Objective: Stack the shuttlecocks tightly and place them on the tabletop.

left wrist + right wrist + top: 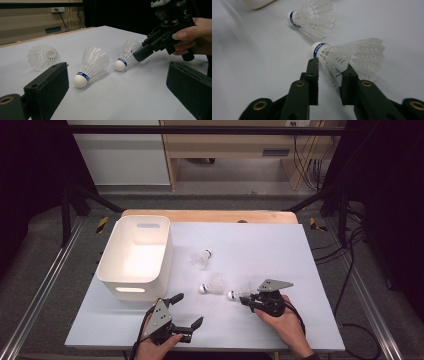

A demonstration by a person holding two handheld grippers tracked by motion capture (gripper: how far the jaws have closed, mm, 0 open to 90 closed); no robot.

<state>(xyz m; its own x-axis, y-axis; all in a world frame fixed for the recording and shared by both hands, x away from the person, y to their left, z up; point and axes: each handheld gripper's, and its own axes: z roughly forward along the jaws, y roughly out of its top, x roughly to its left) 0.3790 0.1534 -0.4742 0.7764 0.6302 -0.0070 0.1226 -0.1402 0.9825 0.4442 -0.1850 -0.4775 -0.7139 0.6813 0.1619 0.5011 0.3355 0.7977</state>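
From above, three shuttlecocks lie on the tabletop (280,245) to the right of the white bin (135,255); the nearest shuttlecock (239,293), farthest from the bin, sits in the right gripper (246,298). The left gripper (186,310) hovers near the bin's front corner, jaws spread and empty. The left gripper view shows the right gripper pinching that shuttlecock's feathers. The right gripper view shows jaws clamped on the feather skirt, cork pointing toward the bin.

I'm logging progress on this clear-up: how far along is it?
Nothing looks done: the white bin appears empty. In hand: the right gripper has its jaws around the feathers of the nearest shuttlecock, which lies on the table. Left: two more shuttlecocks. The left gripper waits open.
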